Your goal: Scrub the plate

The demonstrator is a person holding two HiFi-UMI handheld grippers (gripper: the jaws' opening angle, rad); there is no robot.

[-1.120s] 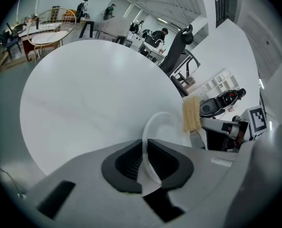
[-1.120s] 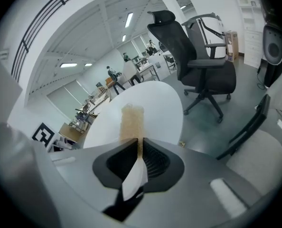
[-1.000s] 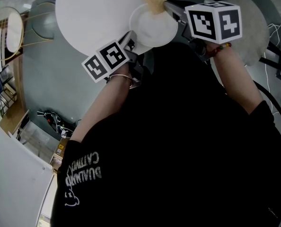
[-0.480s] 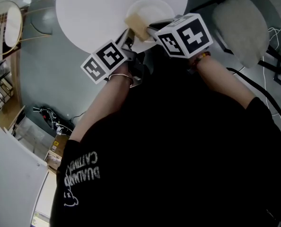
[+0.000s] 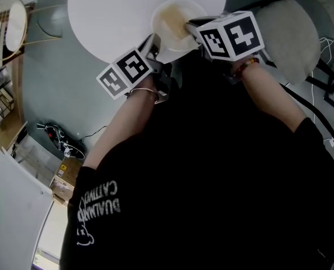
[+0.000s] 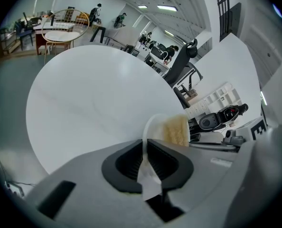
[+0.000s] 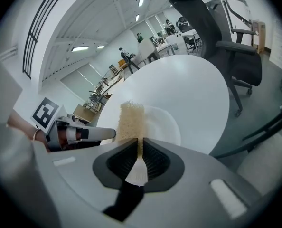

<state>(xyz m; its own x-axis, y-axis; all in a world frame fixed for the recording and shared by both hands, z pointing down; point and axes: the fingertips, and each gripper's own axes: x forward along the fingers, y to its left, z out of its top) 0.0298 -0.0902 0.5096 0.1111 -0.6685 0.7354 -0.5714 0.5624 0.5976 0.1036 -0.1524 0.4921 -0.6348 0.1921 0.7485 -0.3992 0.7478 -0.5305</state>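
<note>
left claw (image 6: 145, 150) clamping small round white plate (image 7: 162, 125) by rim | right claw (image 7: 139, 147) gripping tan sponge (image 7: 130, 120), pressing it on plate | over round white surface (image 5: 111, 16)

one plate (image 7: 161, 123), one sponge (image 7: 130, 120), one round white table (image 7: 188, 87) and two tools: left tool (image 6: 145, 144), right tool (image 7: 139, 144).

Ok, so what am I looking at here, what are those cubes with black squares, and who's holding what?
No robot here: a person holds tongs in each hand; the patterned cubes are part of them. One picture comes from a camera on the person's head, looking down; the other two ride on the tongs. The left tongs pinch the rim of a white plate over a round white table. The right tongs grip a tan sponge laid against the plate.
</note>
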